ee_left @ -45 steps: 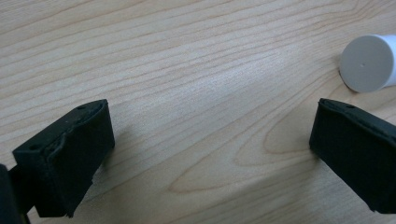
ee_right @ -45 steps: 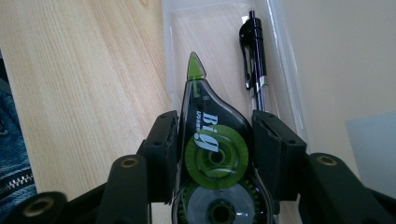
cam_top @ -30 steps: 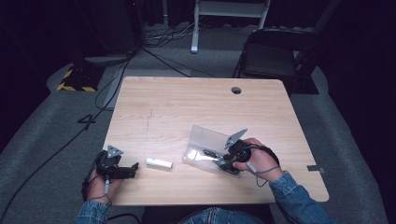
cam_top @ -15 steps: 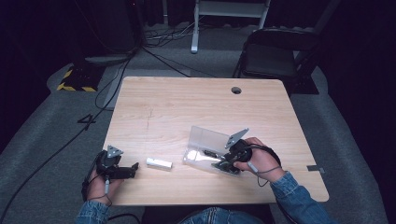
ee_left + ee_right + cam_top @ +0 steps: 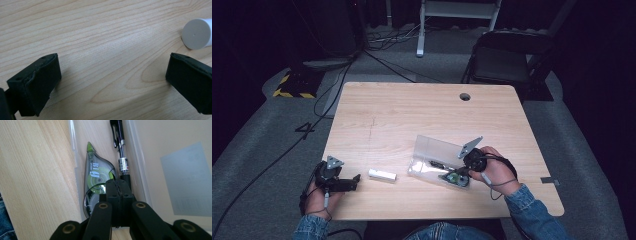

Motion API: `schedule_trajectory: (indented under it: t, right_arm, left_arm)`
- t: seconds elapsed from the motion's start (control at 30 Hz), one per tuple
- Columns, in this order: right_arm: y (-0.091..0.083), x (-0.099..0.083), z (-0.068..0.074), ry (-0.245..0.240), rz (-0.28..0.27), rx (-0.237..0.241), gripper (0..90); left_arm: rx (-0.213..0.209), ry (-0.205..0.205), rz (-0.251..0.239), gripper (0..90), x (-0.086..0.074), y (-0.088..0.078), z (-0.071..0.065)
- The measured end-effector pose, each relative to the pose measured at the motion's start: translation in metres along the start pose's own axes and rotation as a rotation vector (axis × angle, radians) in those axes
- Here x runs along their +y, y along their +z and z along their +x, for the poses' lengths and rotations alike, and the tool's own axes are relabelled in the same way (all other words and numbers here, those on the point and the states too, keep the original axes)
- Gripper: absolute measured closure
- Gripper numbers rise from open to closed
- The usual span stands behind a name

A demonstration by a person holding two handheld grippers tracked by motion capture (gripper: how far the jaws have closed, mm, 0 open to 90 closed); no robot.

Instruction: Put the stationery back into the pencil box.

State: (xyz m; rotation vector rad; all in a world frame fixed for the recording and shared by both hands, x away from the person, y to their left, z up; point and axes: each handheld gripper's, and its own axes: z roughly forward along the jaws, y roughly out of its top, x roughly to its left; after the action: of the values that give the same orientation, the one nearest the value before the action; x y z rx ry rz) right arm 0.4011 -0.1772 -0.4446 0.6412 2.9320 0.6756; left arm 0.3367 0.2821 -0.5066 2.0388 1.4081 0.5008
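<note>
Near front-right of wooden surface (image 5: 412, 115): clear plastic case (image 5: 439, 160) lying open, lid flat toward far side, tray toward person. Inside tray: green-and-clear correction tape dispenser (image 5: 96, 182) and black pen (image 5: 121, 150), side by side, just beside each other, lengthwise along tray. Right gripper (image 5: 460, 176) at tray's near end, tips over the tape dispenser; in right gripper view, jaws clenched pad to pad w/ nothing seen between them, sitting just above dispenser's rounded end and pen's butt end. Jaws just been closing. Contact w/ dispenser or pen: cannot tell, jaw tips cover the spot. Right hand (image 5: 492, 167) wrapped round gripper body, denim sleeve (image 5: 532, 215) behind it, grey three-cornered plate (image 5: 469, 146) tilted up over case. Front-left of surface: left gripper (image 5: 354, 179) resting low near edge, pointed toward a small white cylinder (image 5: 382, 174) lying on its side, apart from it. Left gripper view: jaws released, wide apart, bare wood between; flat round end of white cylinder at upper right, just beyond one jaw, not touching. Round cable hole (image 5: 465, 96) at far right of surface. Dark folding chair (image 5: 502, 60) on floor beyond surface.
</note>
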Motion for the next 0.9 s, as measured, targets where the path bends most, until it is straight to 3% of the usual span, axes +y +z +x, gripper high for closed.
schedule_trajectory:
  t: [0.9]
  right_arm:
    - [0.0014, -0.001, -0.0019, 0.024, 0.025, 0.008, 89.9]
  left_arm:
    - [0.0, 0.0, 0.0, 0.2, 0.0, 0.0, 0.0]
